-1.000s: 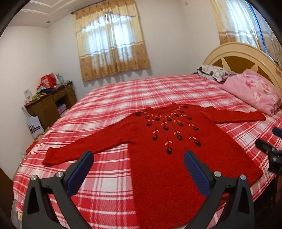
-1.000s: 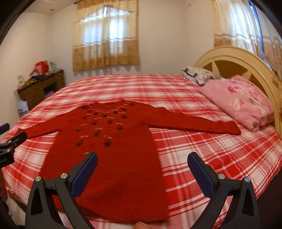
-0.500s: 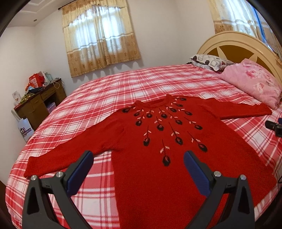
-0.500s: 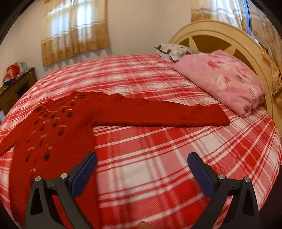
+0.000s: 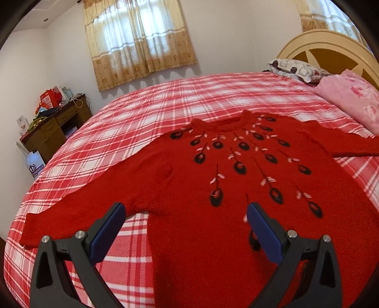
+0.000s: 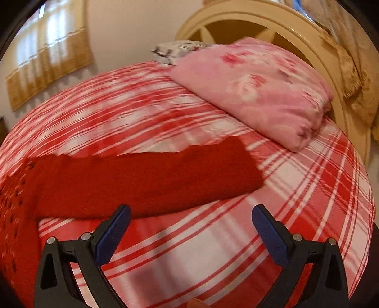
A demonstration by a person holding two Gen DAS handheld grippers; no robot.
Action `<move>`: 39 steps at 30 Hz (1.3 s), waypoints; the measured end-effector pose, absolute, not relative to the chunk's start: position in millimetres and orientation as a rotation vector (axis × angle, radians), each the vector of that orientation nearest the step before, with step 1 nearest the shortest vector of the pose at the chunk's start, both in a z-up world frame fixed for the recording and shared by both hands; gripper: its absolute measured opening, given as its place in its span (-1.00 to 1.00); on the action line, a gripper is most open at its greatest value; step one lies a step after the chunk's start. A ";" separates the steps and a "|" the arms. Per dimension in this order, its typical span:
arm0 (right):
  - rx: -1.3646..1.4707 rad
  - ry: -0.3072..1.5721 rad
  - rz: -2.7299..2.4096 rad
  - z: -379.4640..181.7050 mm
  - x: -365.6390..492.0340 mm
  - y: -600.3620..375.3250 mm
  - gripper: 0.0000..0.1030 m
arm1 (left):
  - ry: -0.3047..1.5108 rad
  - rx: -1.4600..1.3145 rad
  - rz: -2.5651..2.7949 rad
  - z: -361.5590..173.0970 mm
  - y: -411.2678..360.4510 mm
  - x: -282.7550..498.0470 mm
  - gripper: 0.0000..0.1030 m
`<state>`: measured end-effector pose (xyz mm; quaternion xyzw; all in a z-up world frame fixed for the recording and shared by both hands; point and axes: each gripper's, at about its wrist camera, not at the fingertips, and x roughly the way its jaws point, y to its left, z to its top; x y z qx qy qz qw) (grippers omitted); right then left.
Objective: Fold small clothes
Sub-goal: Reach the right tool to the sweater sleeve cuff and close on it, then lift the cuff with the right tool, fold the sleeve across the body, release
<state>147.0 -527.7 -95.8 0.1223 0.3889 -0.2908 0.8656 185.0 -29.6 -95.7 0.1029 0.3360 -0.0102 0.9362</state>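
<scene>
plaid bedspread (image 5: 146,113) | pink pillow (image 6: 255,87) | headboard (image 6: 272,21) | desk (image 5: 54,130) | curtains (image 5: 139,42)

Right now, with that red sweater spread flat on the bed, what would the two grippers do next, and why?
Probably lower the open right gripper onto the sleeve just ahead and pinch near its cuff. The red sweater lies flat and unfolded, and the left gripper hangs open over its body.

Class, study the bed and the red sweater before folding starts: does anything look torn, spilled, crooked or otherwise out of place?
Nothing stands out. The red sweater lies flat, front up, on the checked bedspread, both sleeves spread out to the sides. No tear or stain shows. Both grippers, left and right, are open and hold nothing.
</scene>
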 end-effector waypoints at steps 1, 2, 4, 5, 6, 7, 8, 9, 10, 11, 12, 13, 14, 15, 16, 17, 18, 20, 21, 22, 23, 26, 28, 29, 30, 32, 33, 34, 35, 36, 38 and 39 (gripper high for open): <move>0.270 0.817 -0.625 -96.3 146.8 -537.2 0.98 | 0.692 0.209 -0.017 -97.2 -28.1 187.7 1.00; 0.290 0.820 -0.642 -96.7 146.4 -548.6 0.98 | 0.696 0.209 -0.012 -98.8 -26.1 192.4 1.00; 0.318 0.822 -0.664 -97.1 146.5 -564.3 0.97 | 0.703 0.212 0.006 -101.6 -21.9 200.5 1.00; 0.342 0.826 -0.673 -98.3 147.2 -576.6 0.97 | 0.707 0.212 0.013 -102.6 -19.0 204.1 1.00; 0.358 0.827 -0.679 -99.6 148.2 -585.0 0.95 | 0.711 0.210 0.022 -103.4 -15.6 208.5 1.00; 0.371 0.827 -0.689 -100.6 149.4 -593.6 0.83 | 0.713 0.208 0.033 -104.4 -11.5 213.5 1.00; 0.386 0.834 -0.689 -102.6 151.5 -601.4 0.70 | 0.717 0.208 0.044 -105.0 -8.1 218.0 1.00; 0.405 0.844 -0.681 -104.5 152.8 -606.8 0.66 | 0.722 0.204 0.058 -105.3 -3.4 223.1 1.00; 0.435 0.854 -0.671 -107.8 155.0 -613.4 0.56 | 0.722 0.199 0.065 -105.5 -0.2 226.5 1.00; 0.456 0.864 -0.671 -110.9 157.3 -617.2 0.48 | 0.720 0.196 0.074 -105.8 2.4 229.4 1.00; 0.462 0.871 -0.673 -112.8 159.2 -620.3 0.47 | 0.719 0.195 0.088 -106.3 5.5 233.2 1.00; 0.461 0.873 -0.674 -113.9 161.3 -622.3 0.45 | 0.725 0.192 0.104 -107.9 10.2 238.2 1.00; 0.463 0.874 -0.673 -114.0 163.3 -624.0 0.42 | 0.731 0.188 0.112 -109.2 13.5 241.4 1.00; 0.463 0.875 -0.669 -114.0 165.5 -624.6 0.34 | 0.737 0.183 0.119 -110.3 16.6 244.7 1.00; 0.454 0.884 -0.662 -114.5 168.4 -623.9 0.03 | 0.748 0.177 0.131 -112.3 20.9 248.0 1.00; 0.445 0.895 -0.652 -115.4 170.7 -622.9 -0.16 | 0.754 0.171 0.135 -113.7 24.7 250.3 1.00; 0.434 0.904 -0.644 -116.0 173.6 -621.1 -0.20 | 0.759 0.163 0.138 -114.8 27.2 251.5 1.00; 0.411 0.914 -0.623 -116.2 178.8 -617.4 -0.60 | 0.768 0.155 0.148 -116.8 29.8 251.8 1.00; 0.409 0.916 -0.613 -115.7 179.8 -615.8 -0.68 | 0.773 0.149 0.148 -117.9 30.0 251.7 1.00; 0.409 0.916 -0.606 -115.0 180.5 -613.8 -0.76 | 0.775 0.147 0.145 -118.4 29.9 251.3 1.00; 0.406 0.914 -0.603 -114.3 181.4 -612.3 -0.81 | 0.777 0.147 0.142 -119.0 28.4 250.8 1.00; 0.395 0.897 -0.586 -106.8 181.6 -604.7 -0.84 | 0.776 0.160 0.134 -120.7 25.8 250.2 1.00; 0.377 0.878 -0.575 -98.0 181.7 -598.0 -0.84 | 0.777 0.152 0.128 -120.8 27.3 250.3 1.00; 0.362 0.866 -0.567 -92.0 183.3 -592.9 -0.84 | 0.776 0.147 0.126 -120.4 28.8 250.1 1.00; 0.354 0.858 -0.560 -87.4 184.1 -589.3 -0.84 | 0.775 0.145 0.127 -119.9 29.2 248.9 1.00; 0.339 0.837 -0.541 -75.9 187.7 -580.3 -0.85 | 0.771 0.141 0.125 -119.0 32.0 248.1 1.00; 0.334 0.829 -0.533 -71.3 189.7 -575.8 -0.85 | 0.769 0.139 0.124 -118.7 33.4 247.3 1.00; 0.327 0.822 -0.522 -66.2 191.6 -571.1 -0.85 | 0.769 0.137 0.125 -118.5 34.8 246.3 1.00; 0.317 0.814 -0.506 -59.6 194.3 -564.2 -0.85 | 0.769 0.136 0.125 -118.3 36.3 245.6 1.00; 0.313 0.809 -0.495 -55.0 196.5 -559.5 -0.85 | 0.767 0.134 0.125 -118.5 37.7 244.9 1.00; 0.309 0.807 -0.463 -44.7 203.0 -546.1 -0.85 | 0.767 0.135 0.128 -119.6 40.4 243.8 1.00; 0.304 0.804 -0.445 -39.9 204.9 -539.5 -0.85 | 0.770 0.137 0.129 -120.7 40.9 243.5 1.00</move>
